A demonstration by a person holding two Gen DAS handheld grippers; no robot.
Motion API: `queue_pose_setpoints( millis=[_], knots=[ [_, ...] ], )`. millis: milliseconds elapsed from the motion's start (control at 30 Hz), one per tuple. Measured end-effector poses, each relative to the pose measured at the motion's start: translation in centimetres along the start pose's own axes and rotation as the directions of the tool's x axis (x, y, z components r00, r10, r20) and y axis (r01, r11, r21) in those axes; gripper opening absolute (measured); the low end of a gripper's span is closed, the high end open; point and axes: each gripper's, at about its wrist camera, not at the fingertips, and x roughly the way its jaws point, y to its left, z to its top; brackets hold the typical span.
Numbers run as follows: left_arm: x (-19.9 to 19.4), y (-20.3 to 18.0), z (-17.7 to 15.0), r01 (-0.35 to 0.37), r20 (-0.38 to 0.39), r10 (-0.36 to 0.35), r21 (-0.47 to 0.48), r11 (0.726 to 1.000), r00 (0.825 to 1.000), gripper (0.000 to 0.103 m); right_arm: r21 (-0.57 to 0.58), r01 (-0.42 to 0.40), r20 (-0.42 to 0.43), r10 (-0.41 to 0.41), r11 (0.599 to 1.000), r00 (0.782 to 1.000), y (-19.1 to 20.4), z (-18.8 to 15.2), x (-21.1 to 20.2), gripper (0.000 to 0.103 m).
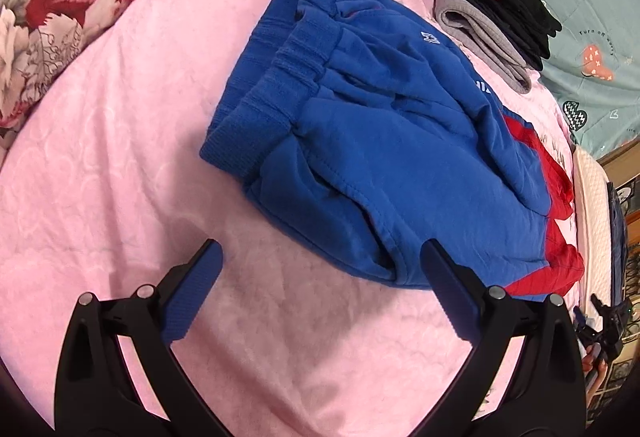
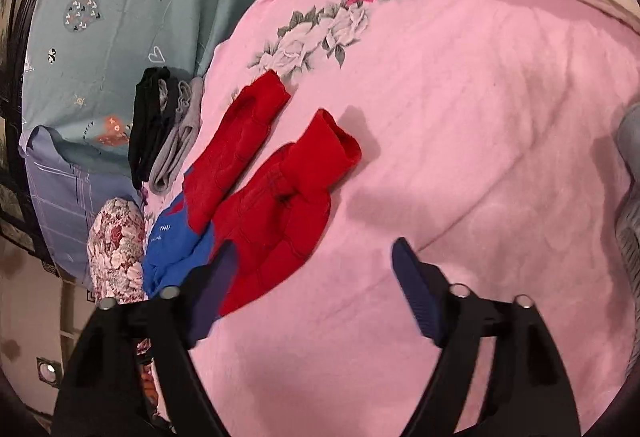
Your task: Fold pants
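Blue-and-red pants (image 1: 384,141) lie partly folded on pink bed (image 1: 120,157), left claw (image 1: 320,257) and right claw (image 2: 312,257) both spread, gripping nothing.

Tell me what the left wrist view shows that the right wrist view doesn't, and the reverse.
Only the left wrist view shows the pants' blue waistband and the open left claw. Only the right wrist view shows the two red leg cuffs spread apart and the open right claw. Both show the blue and red pants on the pink blanket, plus the folded black and grey clothes beside them.
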Motion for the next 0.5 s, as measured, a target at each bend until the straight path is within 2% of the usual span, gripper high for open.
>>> queue_pose_setpoints(
  millis=[67, 167, 267, 333, 367, 400, 433, 467, 500],
  knots=[
    [0.2, -0.1, 0.5, -0.001, 0.006, 0.001, -0.012, 1.0, 1.0, 0.101, -0.015, -0.002, -0.027, 0.001, 1.0, 1.0, 1.0, 0.4, 1.3, 0.083],
    [0.7, -0.4, 1.4, 0.0, 0.012, 0.0, -0.025, 1.0, 1.0, 0.101, 0.033, 0.066, -0.076, -0.064, 0.997, 0.995, 0.9, 0.8, 3.7, 0.083],
    [1.3, -1.0, 2.1, -0.012, 0.026, 0.012, -0.023, 1.0, 1.0, 0.101, 0.057, 0.029, -0.048, -0.026, 0.998, 0.999, 0.6, 1.2, 4.7, 0.082],
    [1.8, -1.5, 2.6, -0.027, 0.038, 0.028, -0.025, 0.999, 0.999, 0.101, 0.026, 0.004, -0.049, -0.003, 1.0, 0.999, 0.8, 1.3, 5.3, 0.053],
    [2.0, -1.8, 2.8, -0.037, 0.049, 0.038, -0.026, 0.999, 0.998, 0.101, 0.025, -0.004, -0.062, 0.006, 1.0, 0.998, 0.7, 1.3, 5.7, 0.03],
    [2.2, -2.1, 3.0, -0.046, 0.055, 0.048, -0.027, 0.999, 0.997, 0.101, 0.019, -0.02, -0.074, 0.021, 1.0, 0.997, 0.7, 1.3, 6.0, 0.017],
    [2.2, -2.3, 3.1, -0.056, 0.06, 0.057, -0.028, 0.998, 0.997, 0.099, -0.009, -0.019, -0.067, 0.018, 1.0, 0.998, 1.0, 1.3, 5.9, 0.016],
    [2.2, -2.6, 3.1, -0.066, 0.069, 0.067, -0.021, 0.998, 0.995, 0.091, -0.046, -0.011, -0.053, 0.009, 0.999, 0.999, 1.6, 1.3, 5.6, 0.013],
    [2.0, -3.1, 3.2, -0.092, 0.082, 0.091, 0.0, 0.996, 0.992, 0.059, -0.068, -0.025, -0.042, 0.022, 0.997, 0.999, 2.1, 1.4, 5.1, 0.012]
  ],
)
